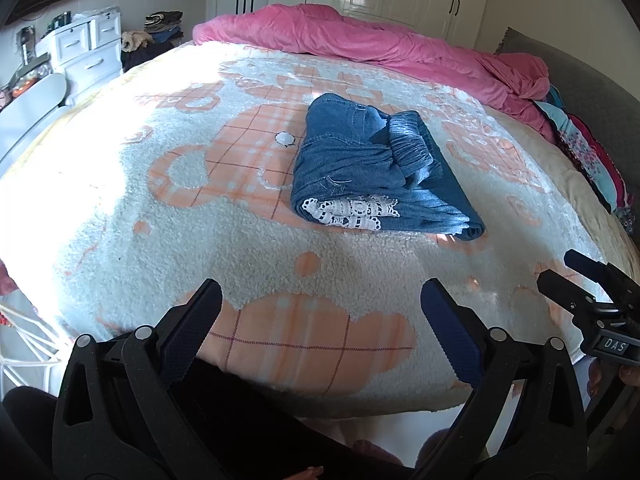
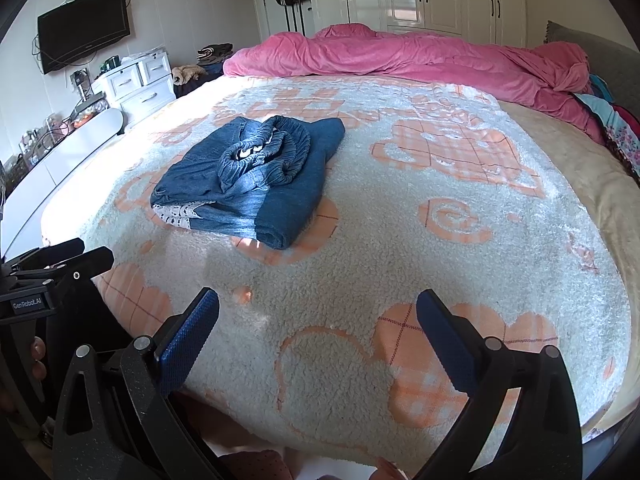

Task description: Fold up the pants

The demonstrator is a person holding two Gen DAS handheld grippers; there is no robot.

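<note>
Blue denim pants (image 1: 376, 168) with white lace trim lie folded into a compact bundle in the middle of the bed; they also show in the right wrist view (image 2: 256, 180), with the elastic waistband bunched on top. My left gripper (image 1: 320, 296) is open and empty, held back near the bed's front edge. My right gripper (image 2: 318, 300) is open and empty, also near the front edge. Each gripper shows at the edge of the other's view: the right gripper (image 1: 560, 272) and the left gripper (image 2: 92, 252).
The bed is covered by a white and orange fleece blanket (image 1: 160, 220). A pink duvet (image 2: 400, 56) is bunched along the far side. Folded colourful bedding (image 1: 592, 160) lies at the right. White drawers (image 2: 136, 84) and a wall TV (image 2: 84, 36) stand left.
</note>
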